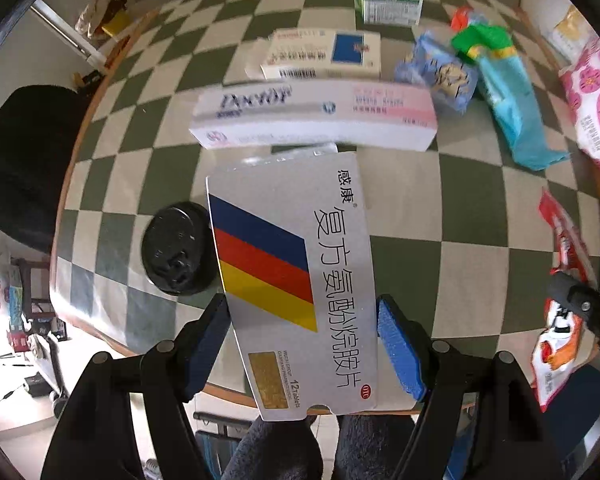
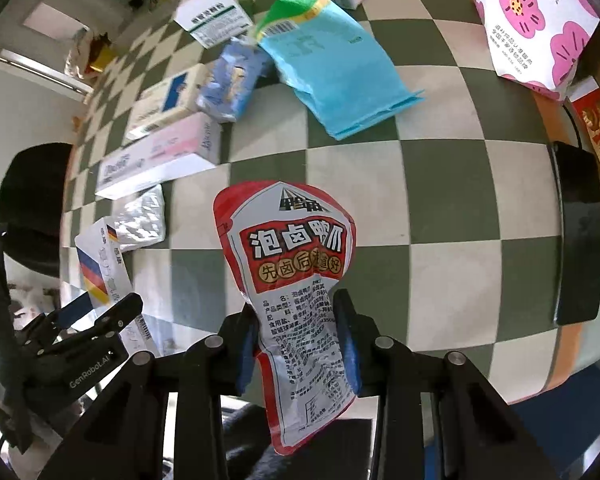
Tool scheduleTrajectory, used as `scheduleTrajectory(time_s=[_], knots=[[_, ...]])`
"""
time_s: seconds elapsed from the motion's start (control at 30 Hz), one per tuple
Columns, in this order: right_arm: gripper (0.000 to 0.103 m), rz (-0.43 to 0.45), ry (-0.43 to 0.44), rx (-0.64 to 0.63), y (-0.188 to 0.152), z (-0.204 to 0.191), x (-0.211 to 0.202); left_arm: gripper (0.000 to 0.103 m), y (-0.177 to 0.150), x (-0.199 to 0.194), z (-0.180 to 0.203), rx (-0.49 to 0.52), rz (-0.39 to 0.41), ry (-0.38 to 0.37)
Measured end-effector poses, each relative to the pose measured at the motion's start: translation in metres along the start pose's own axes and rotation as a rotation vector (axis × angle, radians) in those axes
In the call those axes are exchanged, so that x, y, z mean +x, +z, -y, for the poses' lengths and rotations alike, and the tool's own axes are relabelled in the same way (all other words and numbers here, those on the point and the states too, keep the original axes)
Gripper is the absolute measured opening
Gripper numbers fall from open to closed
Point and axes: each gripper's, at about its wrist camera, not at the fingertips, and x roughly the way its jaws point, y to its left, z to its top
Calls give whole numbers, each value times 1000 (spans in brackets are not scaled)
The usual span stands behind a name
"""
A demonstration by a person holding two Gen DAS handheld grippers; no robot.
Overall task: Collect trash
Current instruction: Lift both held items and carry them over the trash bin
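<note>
Left gripper (image 1: 304, 340): clamped on silver medicine box (image 1: 296, 280), blue-red-yellow stripes, above table edge.
Right gripper (image 2: 296, 344): pinching crumpled red-white snack pouch (image 2: 296, 280) over checkered table (image 2: 440, 208).
Hidden: pouch bottom cut off by fingers.

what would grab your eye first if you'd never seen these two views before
The silver medicine box with blue, red and yellow stripes fills the left view, held between the left tongs. In the right view, the right tongs pinch a red and white snack pouch above the green and cream checked table. Behind it lies a bright blue bag.
</note>
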Motion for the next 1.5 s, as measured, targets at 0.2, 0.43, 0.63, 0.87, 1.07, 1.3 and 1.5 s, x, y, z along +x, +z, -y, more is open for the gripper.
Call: scheduleTrajectory(time_s=[0.2,0.43,0.63,0.87,1.07,1.3,1.5], knots=[[36,50,31,2,-21,-24,5,71,-9,-18,-40,-4,73,-52],[36,89,74,27,-80,-72,-12,71,-58,-41,-92,36,126,-123],[36,123,78,86,-164,-120,4,71,-118,-35,-147,107,137,-154],[36,62,93,167,-261,-155,69,71,-175,28,-199,115,31,-157],[36,-45,96,205,-306,-151,163,71,-207,126,-209,43,-86,-216],[37,-119,100,249,-327,-116,303,72,-218,273,-190,-27,-181,-261],[38,-139,95,262,-312,-91,407,72,-215,375,-185,-66,-265,-314]])
